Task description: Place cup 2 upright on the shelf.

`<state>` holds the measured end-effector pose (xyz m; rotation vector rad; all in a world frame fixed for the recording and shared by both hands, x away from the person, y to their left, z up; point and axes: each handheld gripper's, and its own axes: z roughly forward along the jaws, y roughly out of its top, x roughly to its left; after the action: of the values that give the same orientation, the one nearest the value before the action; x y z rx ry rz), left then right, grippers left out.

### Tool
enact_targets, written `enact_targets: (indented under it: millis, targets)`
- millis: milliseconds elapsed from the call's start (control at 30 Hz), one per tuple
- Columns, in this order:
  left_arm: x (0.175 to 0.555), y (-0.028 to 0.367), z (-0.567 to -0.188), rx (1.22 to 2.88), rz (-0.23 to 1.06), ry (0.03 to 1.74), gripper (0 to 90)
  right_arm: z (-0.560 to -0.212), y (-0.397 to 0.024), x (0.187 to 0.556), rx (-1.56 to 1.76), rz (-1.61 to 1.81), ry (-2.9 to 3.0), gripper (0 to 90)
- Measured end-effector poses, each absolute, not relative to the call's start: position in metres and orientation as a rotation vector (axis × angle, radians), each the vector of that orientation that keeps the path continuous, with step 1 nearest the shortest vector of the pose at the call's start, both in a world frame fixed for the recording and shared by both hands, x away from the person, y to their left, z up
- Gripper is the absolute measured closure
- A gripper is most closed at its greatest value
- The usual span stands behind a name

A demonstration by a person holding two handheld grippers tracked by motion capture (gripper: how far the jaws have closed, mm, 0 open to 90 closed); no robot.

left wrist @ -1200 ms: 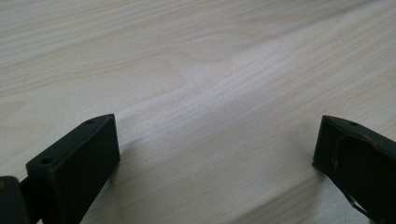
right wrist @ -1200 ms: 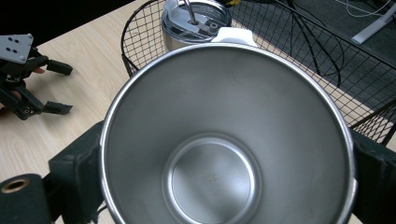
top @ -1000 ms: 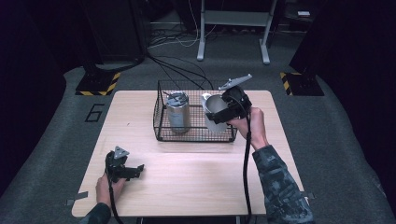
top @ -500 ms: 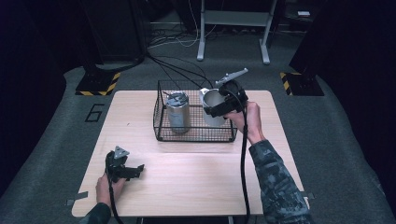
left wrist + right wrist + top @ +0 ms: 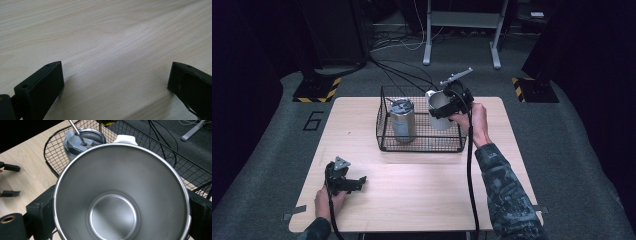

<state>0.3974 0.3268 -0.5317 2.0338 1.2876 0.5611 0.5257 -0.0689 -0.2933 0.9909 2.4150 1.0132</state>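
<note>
Now, high view: the right gripper (image 5: 447,106) holds an open, lidless stainless-steel tumbler (image 5: 438,111) over the right half of the black wire basket (image 5: 421,145), beside a lidded steel tumbler with a straw (image 5: 402,120) standing in its left half
High view, left side: the left gripper (image 5: 354,182) lies low on the pale wooden table (image 5: 422,190), well apart from the basket
Left gripper view: jaws wide apart, nothing between them, bare wood beneath
Right gripper view: jaws clamped on the open tumbler's (image 5: 121,195) sides, its mouth facing the camera; the lidded one (image 5: 81,140) sits just behind
Risk: smooth steel may slip in the clamp
Risk: coming down crooked, its base could catch the basket rim or knock the neighbour's straw
</note>
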Motion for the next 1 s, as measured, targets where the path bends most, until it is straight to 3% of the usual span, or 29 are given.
enact_targets:
  millis: [1000]
  targets:
    - [0.397, 0.328, -0.531, 2.048, 0.557, 1.282, 0.0, -0.324, -0.064, 0.567, 1.157, 0.988, 2.387, 5.9]
